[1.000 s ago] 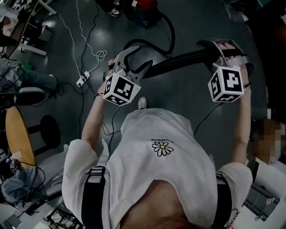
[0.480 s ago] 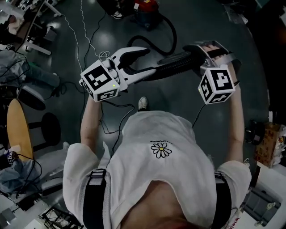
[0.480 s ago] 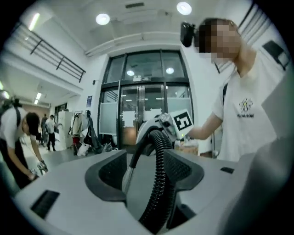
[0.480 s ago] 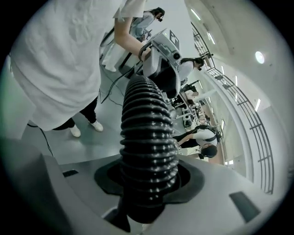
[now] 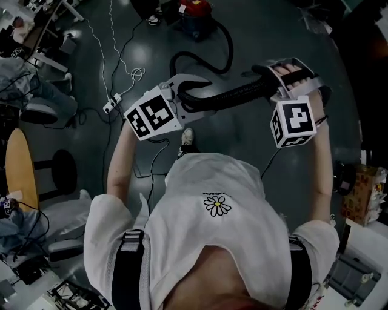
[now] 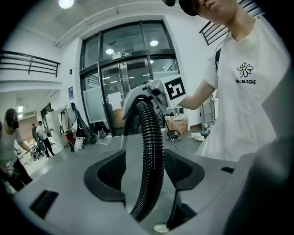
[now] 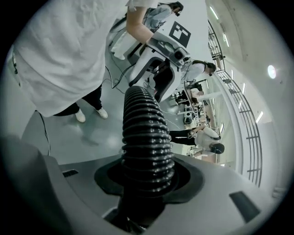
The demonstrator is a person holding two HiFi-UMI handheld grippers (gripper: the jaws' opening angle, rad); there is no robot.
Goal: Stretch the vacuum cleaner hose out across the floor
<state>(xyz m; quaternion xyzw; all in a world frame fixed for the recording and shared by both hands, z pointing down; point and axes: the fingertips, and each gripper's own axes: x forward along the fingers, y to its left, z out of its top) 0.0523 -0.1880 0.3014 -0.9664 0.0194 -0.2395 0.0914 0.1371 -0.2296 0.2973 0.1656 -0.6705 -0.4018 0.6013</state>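
Note:
A black ribbed vacuum hose (image 5: pixel 236 91) spans between my two grippers at chest height. From the left gripper it loops back over the floor to the red vacuum cleaner (image 5: pixel 195 11) at the top. My left gripper (image 5: pixel 203 95) is open around the hose (image 6: pixel 149 160), with a gap at each pad. In that view the hose runs up to the right gripper (image 6: pixel 151 89). My right gripper (image 5: pixel 260 82) is shut on the hose (image 7: pixel 144 137), whose ribs fill its jaws. The left gripper (image 7: pixel 161 50) shows at the hose's far end in the right gripper view.
A white power strip (image 5: pixel 112 108) with white cables lies on the grey floor at upper left. A thin black cable (image 5: pixel 151 157) trails by my shoe. A round wooden table (image 5: pixel 21 175) and a black stool (image 5: pixel 60 172) stand left. Seated people are at far left. Boxes (image 5: pixel 357 194) sit right.
The left gripper swung out to the left and came partly back, its jaws now pointing right along the hose. The right gripper drifted left with the hose in it.

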